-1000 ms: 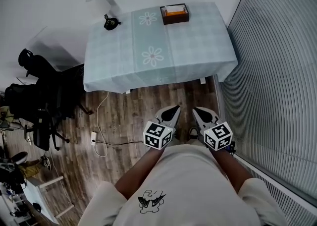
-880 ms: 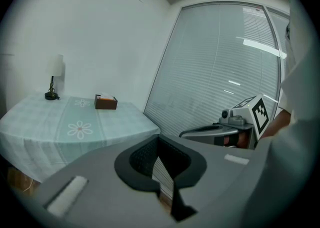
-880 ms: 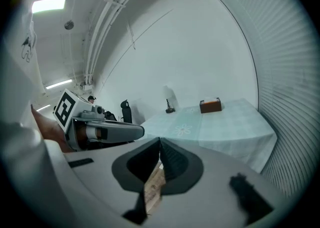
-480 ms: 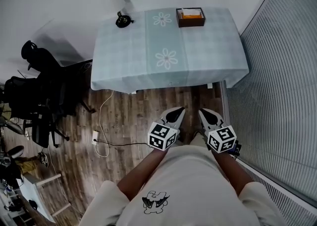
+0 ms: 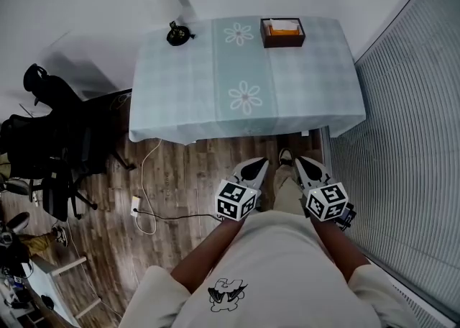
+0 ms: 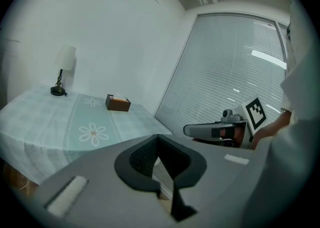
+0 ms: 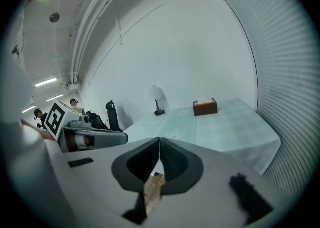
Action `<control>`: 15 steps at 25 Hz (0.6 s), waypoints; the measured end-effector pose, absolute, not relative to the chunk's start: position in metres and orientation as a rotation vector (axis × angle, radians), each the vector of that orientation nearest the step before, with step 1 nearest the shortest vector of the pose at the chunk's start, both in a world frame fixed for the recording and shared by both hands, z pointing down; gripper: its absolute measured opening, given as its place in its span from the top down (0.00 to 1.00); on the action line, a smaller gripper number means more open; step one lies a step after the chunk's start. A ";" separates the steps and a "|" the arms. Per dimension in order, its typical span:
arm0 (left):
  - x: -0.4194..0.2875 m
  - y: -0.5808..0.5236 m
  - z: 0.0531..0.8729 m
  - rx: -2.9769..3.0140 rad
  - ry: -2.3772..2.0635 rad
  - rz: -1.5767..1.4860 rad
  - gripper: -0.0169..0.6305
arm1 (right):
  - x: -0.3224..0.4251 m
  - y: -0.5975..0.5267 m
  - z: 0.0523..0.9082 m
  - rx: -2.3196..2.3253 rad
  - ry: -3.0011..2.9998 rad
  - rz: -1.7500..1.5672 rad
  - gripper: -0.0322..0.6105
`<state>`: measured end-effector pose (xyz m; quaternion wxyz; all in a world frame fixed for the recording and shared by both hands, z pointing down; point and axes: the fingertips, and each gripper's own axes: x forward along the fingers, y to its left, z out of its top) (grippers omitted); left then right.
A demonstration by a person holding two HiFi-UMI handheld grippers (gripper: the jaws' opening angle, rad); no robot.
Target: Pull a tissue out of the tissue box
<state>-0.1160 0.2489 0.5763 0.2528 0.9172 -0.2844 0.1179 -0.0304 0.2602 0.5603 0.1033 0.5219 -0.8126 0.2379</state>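
Observation:
A brown tissue box (image 5: 282, 32) with a white tissue showing at its top stands at the far right end of a table covered in a pale blue checked cloth (image 5: 194, 96). Both gripper views see the tissue box far ahead (image 6: 118, 103) (image 7: 205, 107). My left gripper (image 5: 253, 168) and right gripper (image 5: 305, 167) hang side by side over the wooden floor, short of the table's near edge and pointing toward it. In its own view the left gripper (image 6: 158, 137) has its jaws together with nothing between them. The right gripper (image 7: 159, 139) is likewise shut and holds nothing.
A small black-based lamp (image 5: 178, 32) stands at the table's far left corner. Black office chairs (image 5: 50, 147) crowd the left side. A cable and power strip (image 5: 136, 204) lie on the floor. Window blinds (image 5: 410, 139) run along the right. A foot (image 5: 285, 157) shows between the grippers.
Both grippers have moved forward together toward the table, staying shut. The table's near edge is now closer to them, and a foot has come into view between them.

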 end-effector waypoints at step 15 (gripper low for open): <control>0.021 0.020 0.556 2.444 -0.888 0.345 0.96 | 0.096 0.037 0.554 1.341 -2.488 0.669 0.93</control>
